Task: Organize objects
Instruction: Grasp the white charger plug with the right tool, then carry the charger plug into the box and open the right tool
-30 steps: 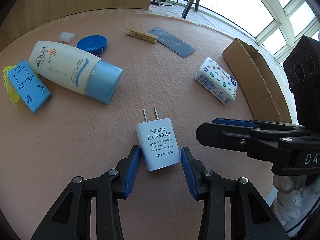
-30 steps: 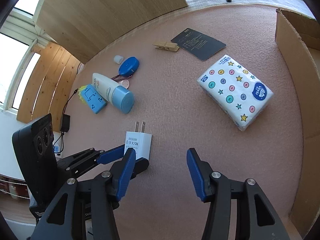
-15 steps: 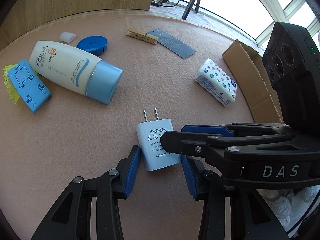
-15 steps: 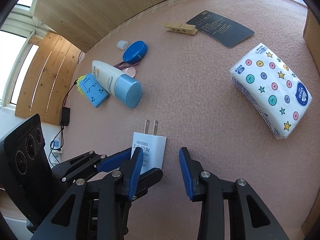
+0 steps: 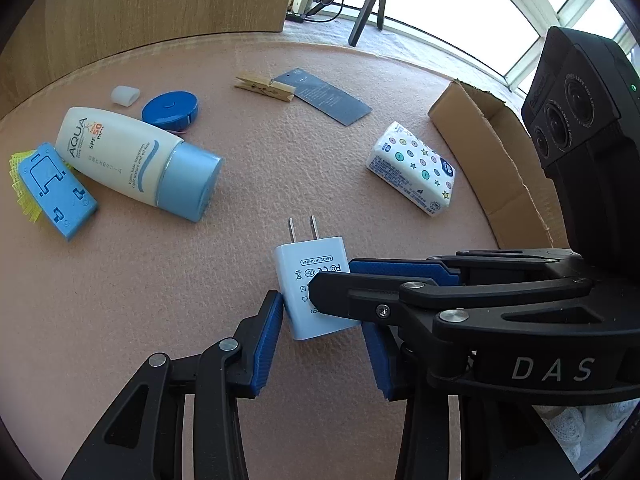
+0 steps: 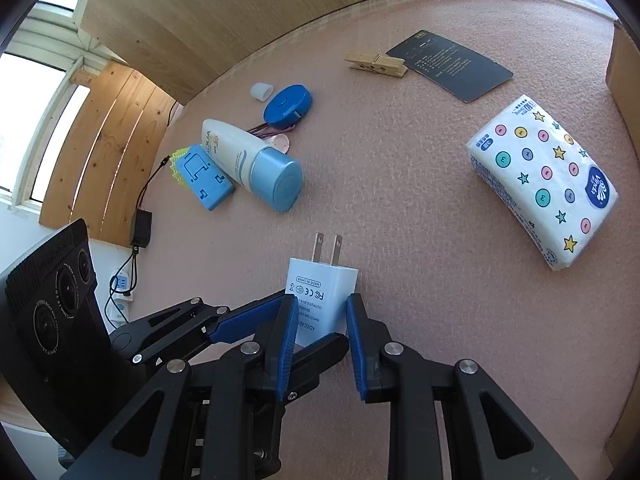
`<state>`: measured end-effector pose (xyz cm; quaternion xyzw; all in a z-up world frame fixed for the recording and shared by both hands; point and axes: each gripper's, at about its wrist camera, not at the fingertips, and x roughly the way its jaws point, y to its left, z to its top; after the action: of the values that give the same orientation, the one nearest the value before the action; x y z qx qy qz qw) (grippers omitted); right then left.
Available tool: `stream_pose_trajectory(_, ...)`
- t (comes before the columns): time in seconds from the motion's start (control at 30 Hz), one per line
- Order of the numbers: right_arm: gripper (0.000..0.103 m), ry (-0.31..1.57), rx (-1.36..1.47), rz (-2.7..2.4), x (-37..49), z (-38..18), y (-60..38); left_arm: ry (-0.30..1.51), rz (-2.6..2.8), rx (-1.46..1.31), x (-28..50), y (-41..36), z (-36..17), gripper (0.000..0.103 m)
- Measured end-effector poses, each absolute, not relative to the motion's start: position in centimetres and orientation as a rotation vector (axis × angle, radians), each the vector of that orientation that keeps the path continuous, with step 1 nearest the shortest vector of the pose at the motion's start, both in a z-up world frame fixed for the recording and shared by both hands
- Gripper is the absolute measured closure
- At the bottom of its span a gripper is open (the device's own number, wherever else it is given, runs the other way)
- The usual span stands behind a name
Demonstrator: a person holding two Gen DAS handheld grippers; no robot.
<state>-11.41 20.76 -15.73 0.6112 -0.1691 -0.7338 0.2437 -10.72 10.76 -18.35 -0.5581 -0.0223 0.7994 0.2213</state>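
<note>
- Your right claw [image 6: 320, 320] is closing, white charger [image 6: 320, 300] between its blue pads.
- Your left claw [image 5: 320, 320] grips that charger, near on the pink tabletop [image 5: 160, 280].

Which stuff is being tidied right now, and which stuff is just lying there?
In the job now:
white charger plug
left tongs, holding it
right tongs, closing around it
cardboard box, likely where things go

Just lying about:
sunscreen bottle
tissue pack
clothespin
blue tape measure
dark card
</note>
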Motion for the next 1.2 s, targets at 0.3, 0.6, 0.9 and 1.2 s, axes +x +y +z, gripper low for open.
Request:
stream_pose_trajectory(0.3, 0.08, -0.444, 1.588, -2.13, -10.2, -12.0, 24.7, -0.002, 2.197, -1.44, -10.4, 15.3, -15.1, 0.06)
stream_pose_trajectory(0.6, 0.08, -0.459, 1.53, -2.273, -9.6, -9.0, 30.9, 0.065, 2.151, -1.34, -10.8, 22.5, -12.6, 0.06)
stream_pose_trajectory(0.9, 0.08, -0.472, 1.5, -2.387, -10.6, -7.2, 37.3, 0.116, 2.111, -1.273, -12.4, 30.3, -11.3, 0.06)
stream_pose_trajectory(1.2, 0.08, -0.461, 1.492, -2.472, -12.8, -7.4, 42.3, 0.153, 2.098, -1.266, -15.8, 36.2, -12.0, 0.06)
